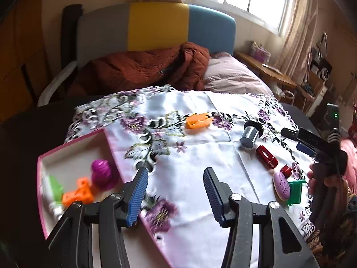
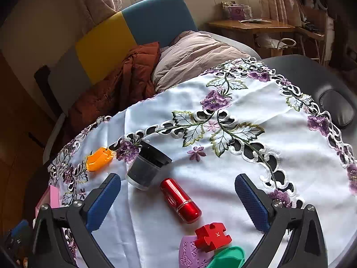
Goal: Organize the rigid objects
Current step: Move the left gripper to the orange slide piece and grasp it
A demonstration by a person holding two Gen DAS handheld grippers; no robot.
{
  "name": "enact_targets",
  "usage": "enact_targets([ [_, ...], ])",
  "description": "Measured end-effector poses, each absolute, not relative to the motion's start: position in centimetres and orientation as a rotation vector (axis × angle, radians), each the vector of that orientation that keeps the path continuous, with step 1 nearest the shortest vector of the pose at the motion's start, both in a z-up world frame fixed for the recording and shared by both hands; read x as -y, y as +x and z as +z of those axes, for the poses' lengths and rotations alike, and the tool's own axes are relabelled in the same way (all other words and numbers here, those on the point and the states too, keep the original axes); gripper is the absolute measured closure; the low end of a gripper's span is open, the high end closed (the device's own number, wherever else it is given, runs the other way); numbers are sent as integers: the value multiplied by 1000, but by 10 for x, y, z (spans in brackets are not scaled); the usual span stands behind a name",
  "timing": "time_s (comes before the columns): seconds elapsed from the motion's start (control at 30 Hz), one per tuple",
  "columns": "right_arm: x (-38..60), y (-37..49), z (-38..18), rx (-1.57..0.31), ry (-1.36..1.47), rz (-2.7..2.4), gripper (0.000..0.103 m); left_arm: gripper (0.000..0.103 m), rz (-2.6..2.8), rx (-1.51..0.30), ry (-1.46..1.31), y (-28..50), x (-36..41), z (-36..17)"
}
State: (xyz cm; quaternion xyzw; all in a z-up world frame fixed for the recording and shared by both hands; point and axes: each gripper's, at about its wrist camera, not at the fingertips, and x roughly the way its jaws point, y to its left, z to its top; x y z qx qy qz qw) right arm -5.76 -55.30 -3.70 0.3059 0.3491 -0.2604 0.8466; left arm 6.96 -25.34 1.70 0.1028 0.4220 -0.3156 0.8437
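My left gripper stands open over the flowered cloth, nothing between its pads. Just left of it a pink-rimmed tray holds a magenta piece, an orange piece and a green piece. My right gripper is open wide above a red capsule, pads clear of it. Around it lie a black-capped cylinder, an orange clip, a red puzzle piece, a purple oval and a green piece.
Past the round dark table stands a bed with a rust quilt, a pillow and a grey, yellow and blue headboard. A wooden desk is at the back right. A hand holds the right gripper's handle.
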Motion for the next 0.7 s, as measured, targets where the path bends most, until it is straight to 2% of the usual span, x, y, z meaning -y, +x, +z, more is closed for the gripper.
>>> enact_targets([
  [0.2, 555, -57, -37, -742, 659, -544, 0, 51, -706, -949, 272, 103, 314, -7],
  [0.47, 556, -52, -41, -758, 683, -514, 0, 51, -797, -941, 412, 140, 381, -33],
  [0.7, 559, -51, -43, -764, 710, -503, 0, 42, -833, -940, 517, 166, 417, -51],
])
